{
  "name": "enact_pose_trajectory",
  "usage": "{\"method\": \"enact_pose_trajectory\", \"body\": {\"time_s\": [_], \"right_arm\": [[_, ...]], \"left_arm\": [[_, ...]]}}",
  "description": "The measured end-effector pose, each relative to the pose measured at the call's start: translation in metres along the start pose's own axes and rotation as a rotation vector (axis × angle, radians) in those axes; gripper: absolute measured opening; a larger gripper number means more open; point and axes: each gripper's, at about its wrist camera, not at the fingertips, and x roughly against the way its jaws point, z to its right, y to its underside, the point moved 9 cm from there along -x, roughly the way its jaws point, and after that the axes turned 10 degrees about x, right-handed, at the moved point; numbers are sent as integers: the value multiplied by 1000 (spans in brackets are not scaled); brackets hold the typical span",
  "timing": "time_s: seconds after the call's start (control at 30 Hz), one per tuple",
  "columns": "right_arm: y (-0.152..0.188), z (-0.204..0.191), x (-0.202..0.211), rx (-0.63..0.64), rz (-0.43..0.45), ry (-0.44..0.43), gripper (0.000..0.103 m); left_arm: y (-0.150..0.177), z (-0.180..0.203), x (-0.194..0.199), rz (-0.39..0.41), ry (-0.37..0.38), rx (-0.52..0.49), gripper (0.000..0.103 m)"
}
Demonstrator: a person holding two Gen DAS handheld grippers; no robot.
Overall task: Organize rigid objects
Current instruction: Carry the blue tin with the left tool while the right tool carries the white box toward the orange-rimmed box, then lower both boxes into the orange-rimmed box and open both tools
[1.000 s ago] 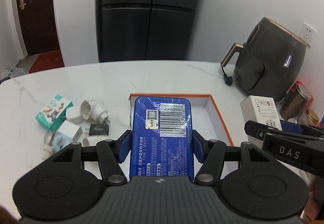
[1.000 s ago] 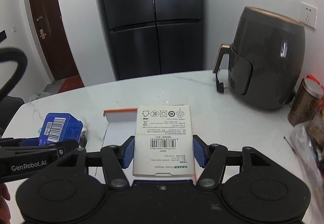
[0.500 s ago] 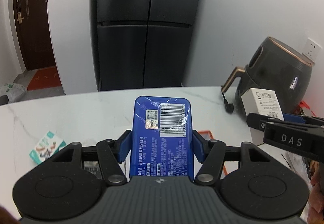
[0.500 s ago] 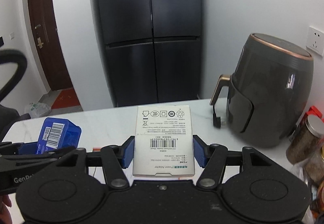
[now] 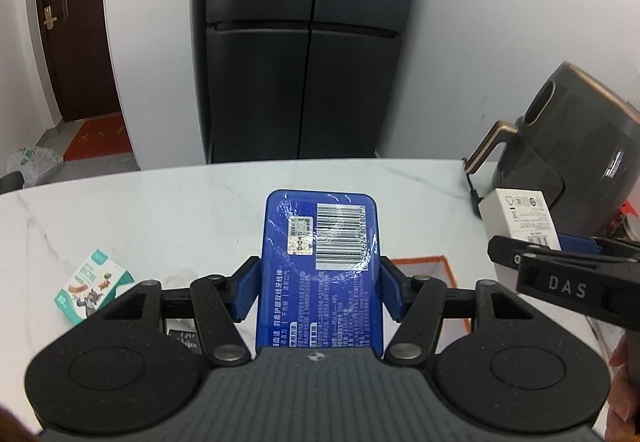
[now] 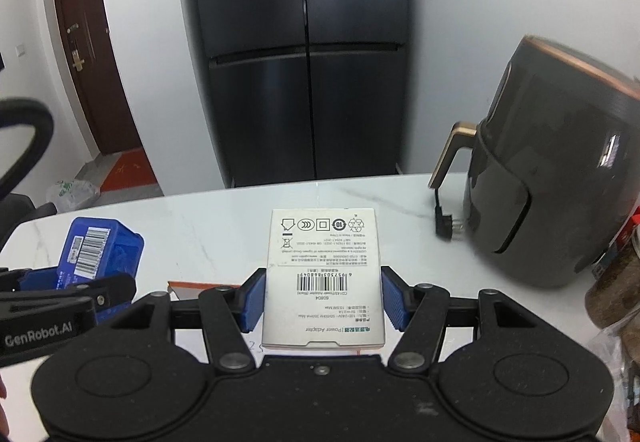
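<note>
**Two boxes held above a marble desk**

A tall matte-black fridge (image 5: pixel 304 42) fills the top centre, behind the white veined desk (image 5: pixel 160 210). At centre, the left gripper (image 5: pixel 318 292) fingers clamp a glossy blue box (image 5: pixel 320 266); the right gripper (image 6: pixel 322 300) fingers clamp a flat white carton (image 6: pixel 324 274).

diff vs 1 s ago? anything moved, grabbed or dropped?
Both grippers pulled back from the orange-rimmed tray: a second ago it lay right under the blue box, now only its far corner shows past the left gripper. Nothing grabbed or released. Unchanged: left gripper clamps the blue box, right gripper clamps the white power adapter box; air fryer stays put.
</note>
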Motion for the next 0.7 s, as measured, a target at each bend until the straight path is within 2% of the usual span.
{"method": "enact_pose_trajectory", "body": {"time_s": [0.7], "right_arm": [[36,-13,-84,8,-145,-52,71]], "left_arm": [[33,-15,-69,-140,-32,42,62]]}}
